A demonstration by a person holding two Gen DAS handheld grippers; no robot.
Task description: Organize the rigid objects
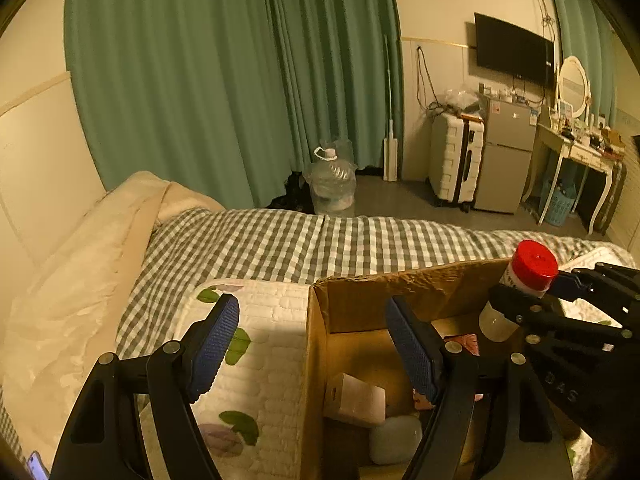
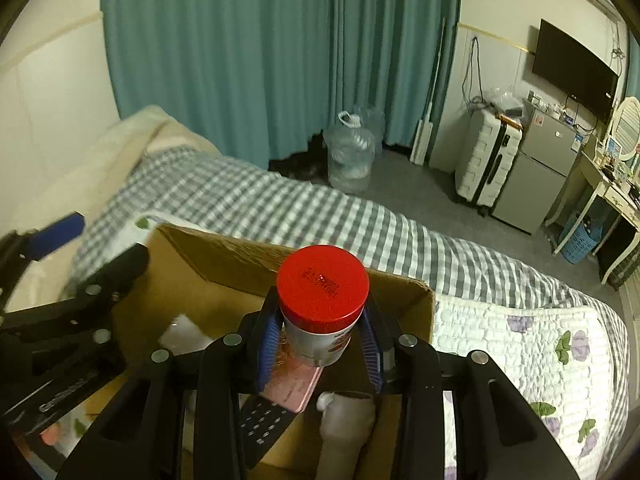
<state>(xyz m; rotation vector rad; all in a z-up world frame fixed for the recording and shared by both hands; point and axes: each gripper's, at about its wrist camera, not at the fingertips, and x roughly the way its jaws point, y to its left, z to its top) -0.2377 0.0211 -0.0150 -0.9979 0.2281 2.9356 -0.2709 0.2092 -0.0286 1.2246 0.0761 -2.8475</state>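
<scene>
Now the red-capped jar (image 2: 323, 312) hangs over the cardboard box (image 2: 224, 264).
Right tongs (image 2: 320, 344) are clamped on the jar above the box on the bed (image 2: 280, 208); left tongs (image 1: 310, 344) stand apart, straddling the box's wall.

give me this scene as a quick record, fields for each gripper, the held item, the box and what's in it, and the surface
right gripper: shut on the red-capped jar, held above the box
red-capped jar: upright, red lid, pale body with a label
left gripper: open, holding nothing, straddling the box's left wall
cardboard box: open top, sitting on the bed
box contents: pale carton, white rounded object, pink flat item
surface: floral quilt over a checked blanket
</scene>
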